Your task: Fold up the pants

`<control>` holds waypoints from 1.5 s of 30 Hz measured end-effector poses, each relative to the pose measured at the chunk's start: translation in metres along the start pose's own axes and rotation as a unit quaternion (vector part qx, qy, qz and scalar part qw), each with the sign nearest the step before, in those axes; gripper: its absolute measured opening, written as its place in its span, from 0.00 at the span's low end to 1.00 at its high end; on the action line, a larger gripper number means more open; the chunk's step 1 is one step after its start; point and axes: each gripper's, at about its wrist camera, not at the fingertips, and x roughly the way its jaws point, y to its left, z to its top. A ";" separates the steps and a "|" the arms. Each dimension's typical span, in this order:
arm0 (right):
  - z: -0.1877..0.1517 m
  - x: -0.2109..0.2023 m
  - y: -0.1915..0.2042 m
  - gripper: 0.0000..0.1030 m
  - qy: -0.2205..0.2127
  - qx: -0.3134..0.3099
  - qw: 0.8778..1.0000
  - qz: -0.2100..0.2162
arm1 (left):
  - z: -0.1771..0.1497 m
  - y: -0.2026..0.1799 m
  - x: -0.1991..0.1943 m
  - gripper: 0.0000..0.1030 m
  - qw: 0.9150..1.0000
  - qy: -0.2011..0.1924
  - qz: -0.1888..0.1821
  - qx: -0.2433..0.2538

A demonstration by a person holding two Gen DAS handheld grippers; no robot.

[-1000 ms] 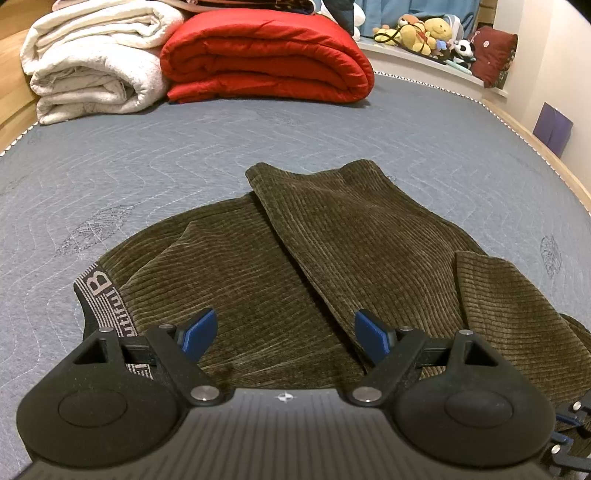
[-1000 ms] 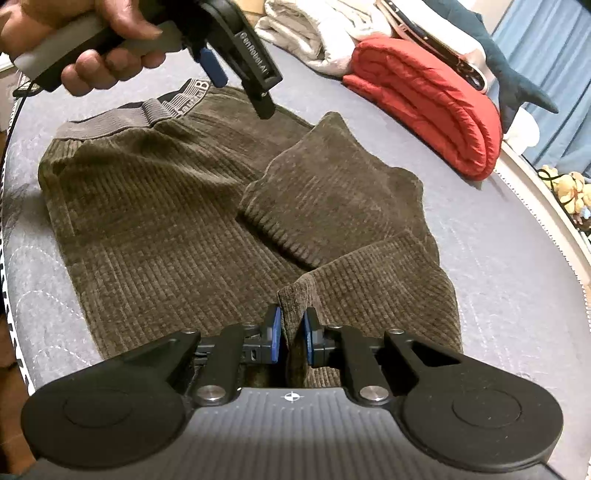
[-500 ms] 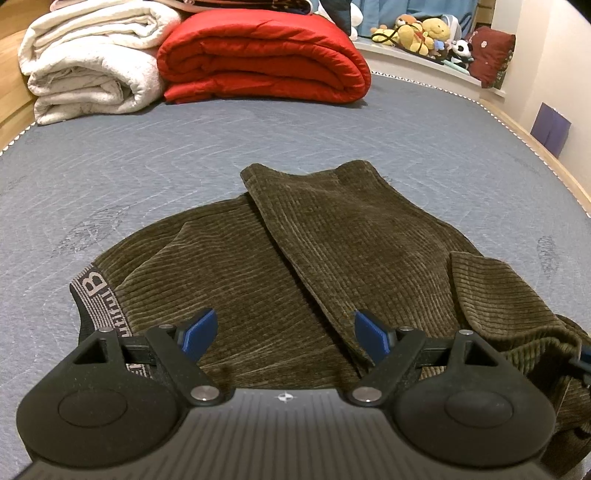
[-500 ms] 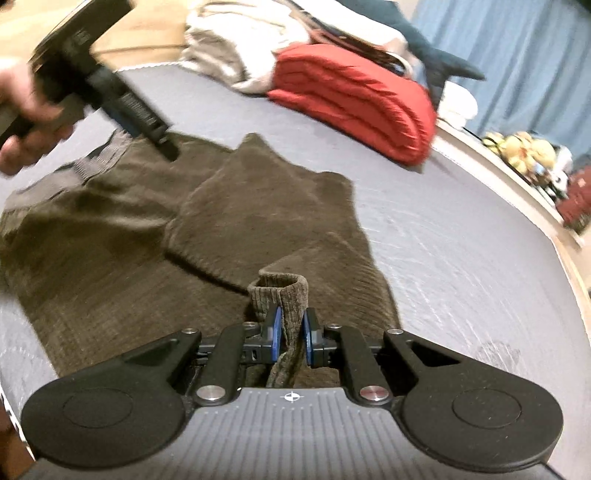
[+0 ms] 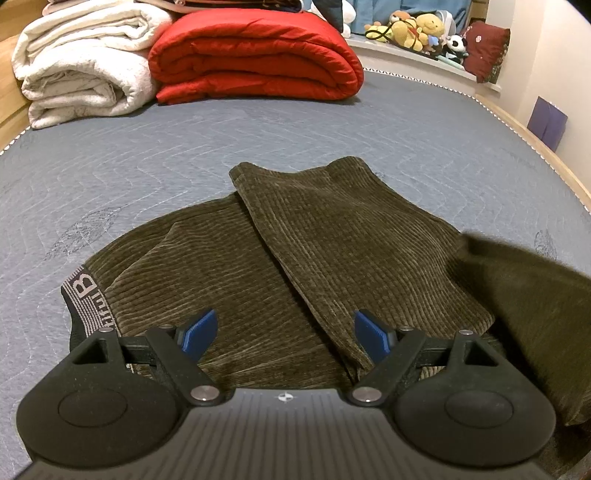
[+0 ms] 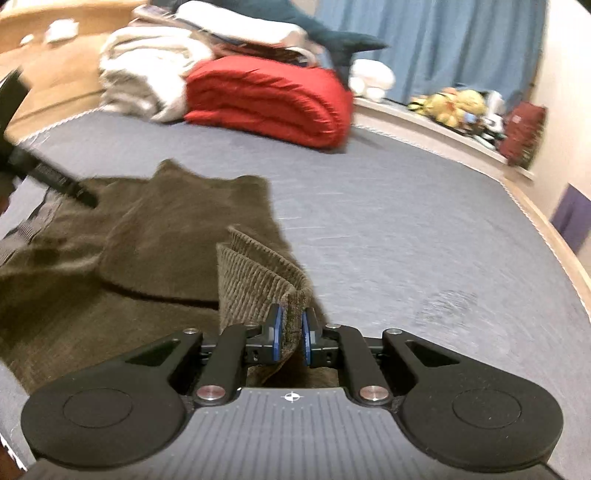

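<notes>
Olive corduroy pants (image 5: 258, 266) lie on the grey quilted bed, one leg folded back across the seat, the lettered grey waistband (image 5: 86, 299) at the left. My left gripper (image 5: 284, 332) hovers open just above the pants near the waist, nothing between its blue pads. My right gripper (image 6: 291, 328) is shut on the hem of the other pant leg (image 6: 258, 273), lifted clear of the bed. That raised leg shows blurred at the right in the left wrist view (image 5: 524, 295). The left gripper (image 6: 55, 177) appears at the left edge of the right wrist view.
A red folded quilt (image 5: 255, 55) and white rolled blankets (image 5: 81, 62) sit at the bed's far end. Stuffed toys (image 5: 417, 22) line a ledge beyond. The wooden bed edge (image 5: 546, 158) and a wall run along the right. Blue curtains (image 6: 424, 44) hang behind.
The right gripper has lifted the pant-leg hem, rolled, and carried it sideways; the raised fabric now rises at the right of the left wrist view. The left gripper has stayed put.
</notes>
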 end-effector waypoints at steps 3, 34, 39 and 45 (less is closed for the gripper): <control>-0.004 -0.009 -0.024 0.11 -0.009 0.037 0.999 -0.019 | 0.000 0.000 0.001 0.83 1.000 0.000 0.001 0.000; -0.150 -0.067 -0.289 0.40 -0.013 0.478 0.847 -0.233 | -0.004 -0.019 0.004 0.83 1.000 0.010 -0.010 0.009; -0.130 -0.012 -0.304 0.61 0.018 0.401 0.884 -0.240 | -0.004 -0.014 0.009 0.83 1.000 0.013 -0.002 0.010; -0.136 0.032 -0.327 0.73 0.056 0.402 0.880 -0.246 | -0.001 -0.001 0.015 0.83 1.000 0.019 0.006 0.001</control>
